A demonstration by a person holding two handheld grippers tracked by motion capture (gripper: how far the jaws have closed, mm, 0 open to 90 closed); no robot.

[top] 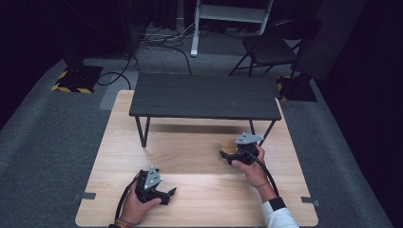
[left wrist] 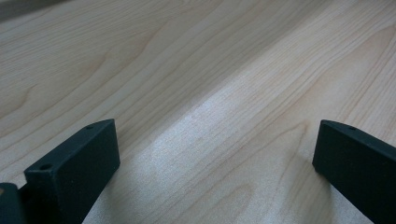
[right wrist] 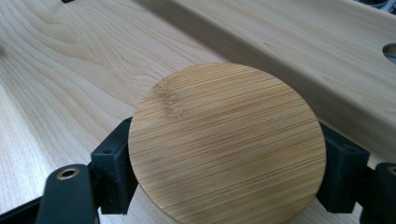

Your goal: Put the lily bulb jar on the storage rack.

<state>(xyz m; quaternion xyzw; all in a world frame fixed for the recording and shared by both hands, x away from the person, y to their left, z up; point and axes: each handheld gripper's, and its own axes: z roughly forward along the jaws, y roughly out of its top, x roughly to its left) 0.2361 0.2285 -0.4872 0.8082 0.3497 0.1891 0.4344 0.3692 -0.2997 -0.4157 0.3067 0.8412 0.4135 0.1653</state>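
Observation:
A round jar with a bamboo lid stands on the light wooden table, right of centre, just in front of the black shelf's right leg. My right gripper is shut on the jar; in the right gripper view its black fingers press the jar's sides just below the lid. The jar's body is hidden under the lid. My left gripper rests low at the table's front left. In the left gripper view the left gripper is open, with bare wood between its jaws.
A low black shelf on thin metal legs spans the back half of the table. Grey carpet surrounds the table. Beyond it are a folding chair, cables and a white stand.

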